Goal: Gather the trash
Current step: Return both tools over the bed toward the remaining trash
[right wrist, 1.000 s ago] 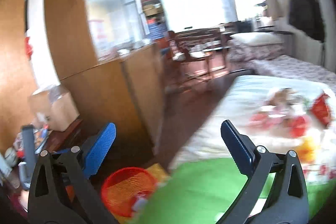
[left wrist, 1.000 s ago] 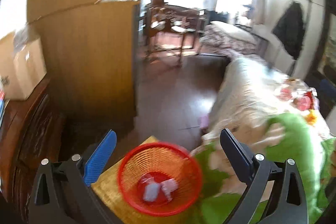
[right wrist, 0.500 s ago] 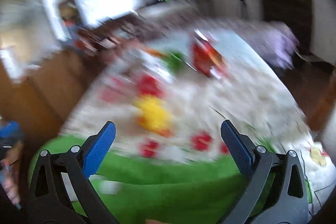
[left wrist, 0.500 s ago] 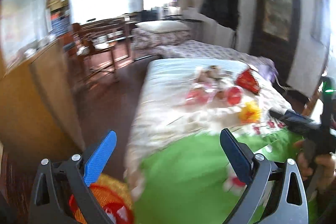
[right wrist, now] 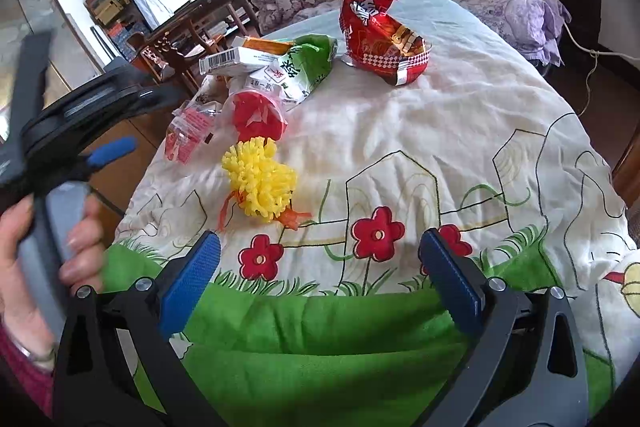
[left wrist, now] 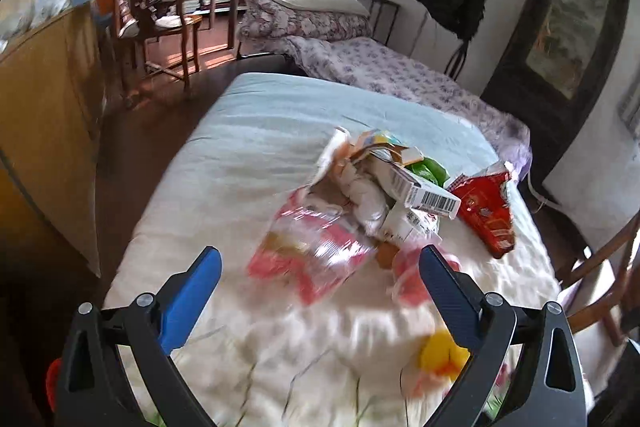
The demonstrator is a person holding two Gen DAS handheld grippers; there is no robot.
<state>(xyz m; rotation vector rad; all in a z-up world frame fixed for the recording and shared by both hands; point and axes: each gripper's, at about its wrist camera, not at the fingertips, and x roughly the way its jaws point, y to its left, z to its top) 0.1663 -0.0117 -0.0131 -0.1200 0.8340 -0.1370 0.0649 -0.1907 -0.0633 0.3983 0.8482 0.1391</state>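
Trash [left wrist: 384,195] lies heaped on the quilt [right wrist: 460,131], ahead of both grippers. The pink wrapper [left wrist: 316,251], long axis running near-left to far-right, sits just beyond the left gripper [left wrist: 320,275], which looks nearer; the right gripper [right wrist: 320,259] hovers over green fabric. Both jaws are spread and empty. A second bed [left wrist: 380,67] and chairs [left wrist: 160,19] stand far behind.

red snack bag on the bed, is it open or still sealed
Open. In the right wrist view the red snack bag lies on the bedspread with its top torn and gaping. Whether anything is left inside cannot be told.
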